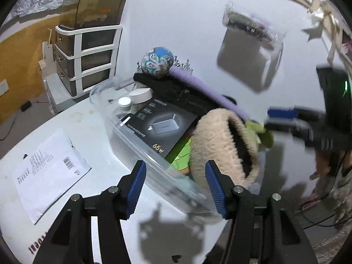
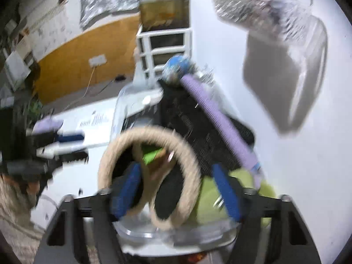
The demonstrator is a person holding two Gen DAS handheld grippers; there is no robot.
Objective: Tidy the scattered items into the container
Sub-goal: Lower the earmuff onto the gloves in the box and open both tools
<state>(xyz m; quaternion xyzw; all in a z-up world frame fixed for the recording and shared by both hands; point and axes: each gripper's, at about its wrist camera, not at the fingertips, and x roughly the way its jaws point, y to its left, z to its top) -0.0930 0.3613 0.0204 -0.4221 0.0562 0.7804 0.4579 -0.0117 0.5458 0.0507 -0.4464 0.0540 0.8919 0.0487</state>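
We see the clear container (image 1: 140,147) on the white counter (image 1: 72,118), already filled: a black box (image 1: 162,125), a patterned ball (image 1: 157,62), a purple tube (image 1: 198,83) and a fluffy beige ring (image 1: 217,145). Our left claw (image 1: 176,189) stands half open with the container's near rim between its pads, not pressed. Our right claw (image 2: 176,191) is also half open above the ring, holding nothing.

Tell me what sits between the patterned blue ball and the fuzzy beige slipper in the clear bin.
A ribbed lilac tube on a black pouch spans from ball to slipper; clearest in the left wrist view.
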